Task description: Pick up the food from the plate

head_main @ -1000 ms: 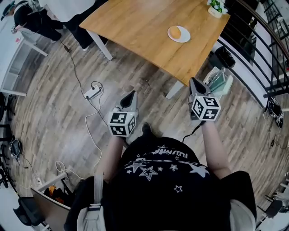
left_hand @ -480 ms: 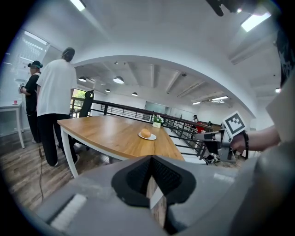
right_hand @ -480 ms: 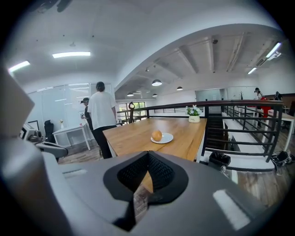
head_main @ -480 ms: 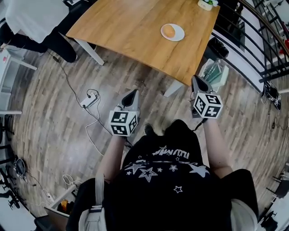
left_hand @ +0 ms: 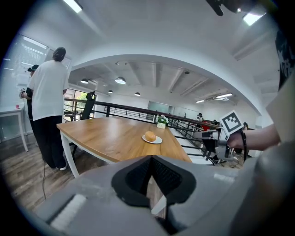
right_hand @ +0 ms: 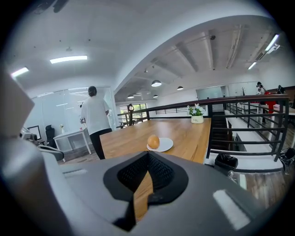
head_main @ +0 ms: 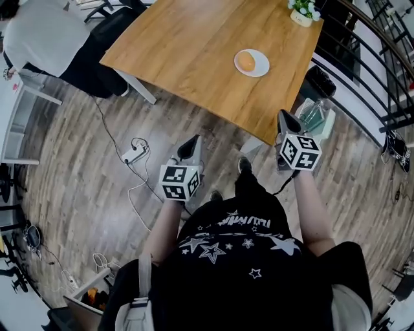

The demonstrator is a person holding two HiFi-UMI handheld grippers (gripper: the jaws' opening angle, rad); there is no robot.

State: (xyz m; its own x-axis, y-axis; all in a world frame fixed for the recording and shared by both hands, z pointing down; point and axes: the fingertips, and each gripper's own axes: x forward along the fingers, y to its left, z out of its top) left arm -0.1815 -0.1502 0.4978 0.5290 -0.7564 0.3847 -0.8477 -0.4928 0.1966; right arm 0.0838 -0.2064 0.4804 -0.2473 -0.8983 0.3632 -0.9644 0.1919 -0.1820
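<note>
A round golden bun lies on a small white plate near the right edge of a wooden table. Both grippers hang in the air over the floor, short of the table's near edge. My left gripper is shut and holds nothing; in its own view the bun and plate sit far ahead past the closed left gripper. My right gripper is shut and empty beside the table's near corner; the bun and plate lie ahead of the right gripper.
A person in a white shirt stands at the table's far left. A small potted plant sits at the table's far end. A black railing runs along the right. A power strip with cables lies on the floor; a black bag sits by the railing.
The person holding the grippers has stepped forward: a foot now shows ahead of the body and the table's near corner has drawn slightly closer. Both grippers stay shut and held out in front.
</note>
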